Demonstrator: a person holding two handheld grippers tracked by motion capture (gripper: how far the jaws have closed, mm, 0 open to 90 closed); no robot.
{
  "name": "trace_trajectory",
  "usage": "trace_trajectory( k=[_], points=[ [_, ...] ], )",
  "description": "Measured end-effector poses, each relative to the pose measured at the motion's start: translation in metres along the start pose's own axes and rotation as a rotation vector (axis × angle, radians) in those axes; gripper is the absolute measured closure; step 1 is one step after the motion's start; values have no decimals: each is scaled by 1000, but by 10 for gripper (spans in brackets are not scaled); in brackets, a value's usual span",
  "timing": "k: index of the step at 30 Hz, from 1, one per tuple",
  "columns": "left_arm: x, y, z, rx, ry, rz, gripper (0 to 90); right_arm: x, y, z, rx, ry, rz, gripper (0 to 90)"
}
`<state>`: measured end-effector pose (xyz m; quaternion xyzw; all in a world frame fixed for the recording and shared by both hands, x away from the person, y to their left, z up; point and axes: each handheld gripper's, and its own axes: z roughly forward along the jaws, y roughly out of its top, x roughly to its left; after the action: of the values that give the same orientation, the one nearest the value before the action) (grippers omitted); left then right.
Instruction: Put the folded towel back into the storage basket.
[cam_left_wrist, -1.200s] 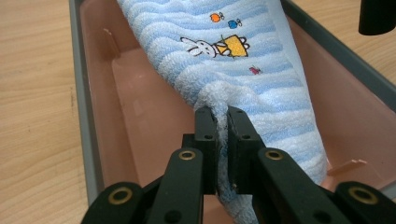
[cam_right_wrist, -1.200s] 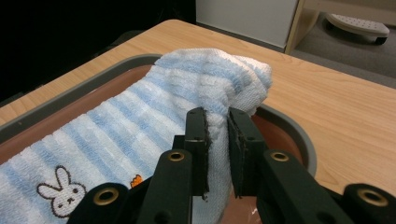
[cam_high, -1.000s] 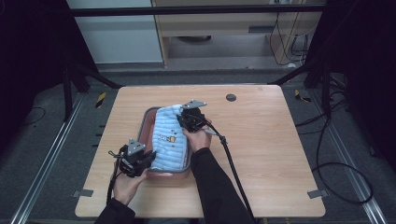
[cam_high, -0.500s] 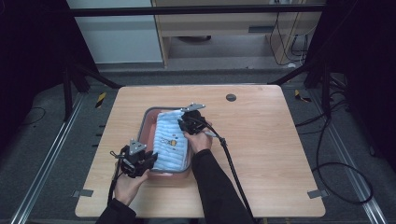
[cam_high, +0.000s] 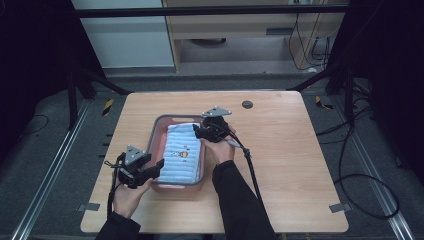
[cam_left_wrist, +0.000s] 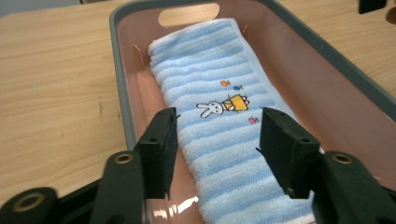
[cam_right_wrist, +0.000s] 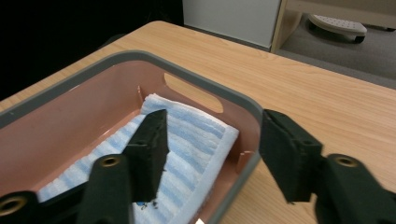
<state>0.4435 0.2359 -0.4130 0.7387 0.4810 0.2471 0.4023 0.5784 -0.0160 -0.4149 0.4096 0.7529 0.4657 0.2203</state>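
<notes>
A folded light-blue striped towel (cam_high: 180, 152) with a small rabbit picture lies lengthwise in a pink bin with a grey rim (cam_high: 159, 125) at the table's middle. My left gripper (cam_high: 158, 166) is at the bin's near left corner. It is open, and its jaws spread over the towel (cam_left_wrist: 219, 84) just above the bin's near rim (cam_left_wrist: 119, 88). My right gripper (cam_high: 197, 132) is open at the bin's far right corner. There its gripper (cam_right_wrist: 212, 140) straddles the rim (cam_right_wrist: 250, 109), one jaw over the towel (cam_right_wrist: 196, 135) and one outside over the table.
The wooden table (cam_high: 290, 145) stretches wide to the right of the bin. A black round grommet (cam_high: 247, 104) sits near its far edge. The right gripper's cable (cam_high: 250, 167) trails over the near right part. Metal rails (cam_high: 47, 170) and dark floor surround the table.
The right gripper has shifted only slightly at the bin's far right rim. The left gripper and the towel stay where they were.
</notes>
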Motion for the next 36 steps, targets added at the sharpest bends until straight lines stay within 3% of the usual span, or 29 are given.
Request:
trace_trajectory(
  k=[4,10,26,30,36],
  points=[
    [3,2,-5,-18,-3,16,383,-10,0,-19,-16,0,16,310],
    [11,1,-8,-32,-18,9,331,-29,-8,-51,-27,-4,46,223],
    [45,-11,-14,-47,42,-20,294,-86,-62,-119,-28,-65,87,188],
    [56,-18,-14,-47,68,-15,291,-93,-73,-133,-34,-69,87,183],
    [70,-27,-14,-35,80,-40,296,-104,-92,-148,-24,-86,81,174]
  ],
)
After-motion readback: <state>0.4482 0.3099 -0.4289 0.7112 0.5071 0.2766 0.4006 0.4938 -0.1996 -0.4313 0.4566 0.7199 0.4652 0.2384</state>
